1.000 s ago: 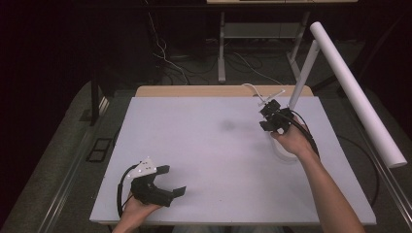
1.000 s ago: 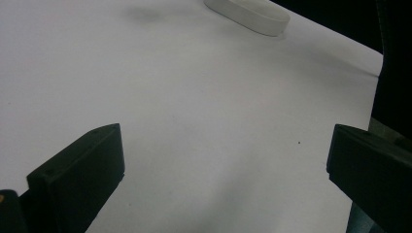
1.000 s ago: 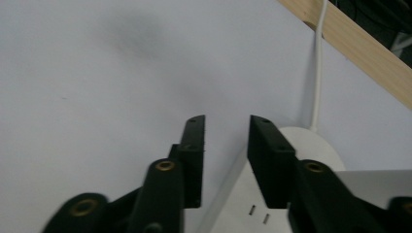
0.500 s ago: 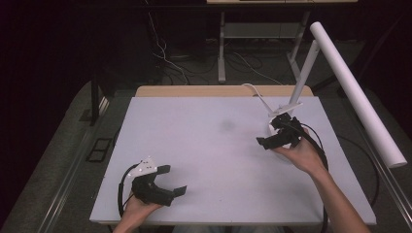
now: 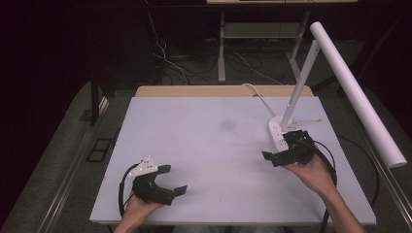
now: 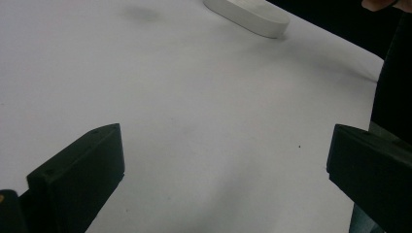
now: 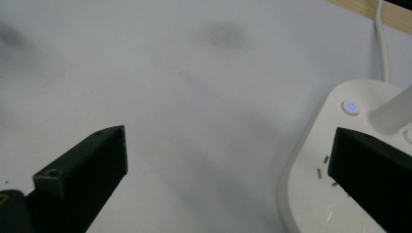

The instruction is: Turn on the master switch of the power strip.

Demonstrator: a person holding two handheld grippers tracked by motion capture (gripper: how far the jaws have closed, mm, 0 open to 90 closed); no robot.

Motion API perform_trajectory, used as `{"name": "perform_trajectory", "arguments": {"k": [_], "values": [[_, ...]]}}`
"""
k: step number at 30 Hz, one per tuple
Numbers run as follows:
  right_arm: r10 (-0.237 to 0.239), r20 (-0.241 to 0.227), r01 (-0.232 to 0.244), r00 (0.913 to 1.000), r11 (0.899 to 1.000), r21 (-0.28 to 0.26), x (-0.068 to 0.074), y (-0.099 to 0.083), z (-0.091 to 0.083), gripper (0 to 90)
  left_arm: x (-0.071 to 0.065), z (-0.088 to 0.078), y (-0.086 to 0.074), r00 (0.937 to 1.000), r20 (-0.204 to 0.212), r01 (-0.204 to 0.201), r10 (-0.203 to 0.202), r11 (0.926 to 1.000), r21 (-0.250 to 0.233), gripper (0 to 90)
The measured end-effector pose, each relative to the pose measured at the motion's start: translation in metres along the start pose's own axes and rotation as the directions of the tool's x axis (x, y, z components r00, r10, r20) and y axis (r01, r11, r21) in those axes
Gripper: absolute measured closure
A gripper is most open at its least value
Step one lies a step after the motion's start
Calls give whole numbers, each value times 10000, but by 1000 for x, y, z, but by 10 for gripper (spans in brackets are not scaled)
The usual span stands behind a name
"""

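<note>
Left gripper (image 5: 167, 179) rests at the white table's (image 5: 204, 145) near-left edge, jaws spread, nothing between. Right gripper (image 5: 282, 150), jaws just opened wide and empty, sits just beside the white plastic desk-lamp base (image 5: 278, 133), far right.

The right tool (image 5: 284, 148) has drawn back from the lamp base (image 5: 278, 133) toward the person, its jaws having just opened.
</note>
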State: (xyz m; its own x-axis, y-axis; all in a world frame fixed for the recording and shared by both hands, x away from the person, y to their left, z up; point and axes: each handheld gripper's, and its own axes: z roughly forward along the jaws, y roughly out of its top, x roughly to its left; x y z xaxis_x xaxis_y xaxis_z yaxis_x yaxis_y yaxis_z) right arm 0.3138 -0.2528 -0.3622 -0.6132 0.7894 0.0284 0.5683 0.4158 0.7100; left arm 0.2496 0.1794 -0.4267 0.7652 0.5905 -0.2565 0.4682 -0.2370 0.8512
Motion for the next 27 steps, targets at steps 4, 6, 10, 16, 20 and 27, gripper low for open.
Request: {"name": "perform_trajectory", "arguments": {"k": [4, 6, 10, 16, 20, 27], "values": [[221, -94, -222, 9997, 9996, -159, 1, -11, -5, 2, -1, 0, 0, 10000, 4, 46, -46, 10000, 22, 0], [356, -135, -360, 9993, 9990, -277, 2, -17, -7, 2, -1, 0, 0, 10000, -6, 60, -60, 10000, -1, 0], [642, -317, -656, 9974, 9967, -484, 4, -32, -11, 2, 0, 0, 0, 10000, -8, 68, -68, 10000, 8, 0], [897, -468, -933, 9949, 9921, -835, 4, -53, -15, 2, -1, 0, 0, 10000, -14, 4, -4, 10000, 78, 0], [1079, -546, -1131, 9927, 9880, -1048, 6, -66, -15, 2, -1, 0, 0, 10000, -33, 46, -46, 10000, 63, 0], [1330, -408, -1373, 9903, 9820, -1298, 14, -86, -19, 2, 0, 0, 0, 10000, -45, 50, -50, 10000, 46, 0]]}}
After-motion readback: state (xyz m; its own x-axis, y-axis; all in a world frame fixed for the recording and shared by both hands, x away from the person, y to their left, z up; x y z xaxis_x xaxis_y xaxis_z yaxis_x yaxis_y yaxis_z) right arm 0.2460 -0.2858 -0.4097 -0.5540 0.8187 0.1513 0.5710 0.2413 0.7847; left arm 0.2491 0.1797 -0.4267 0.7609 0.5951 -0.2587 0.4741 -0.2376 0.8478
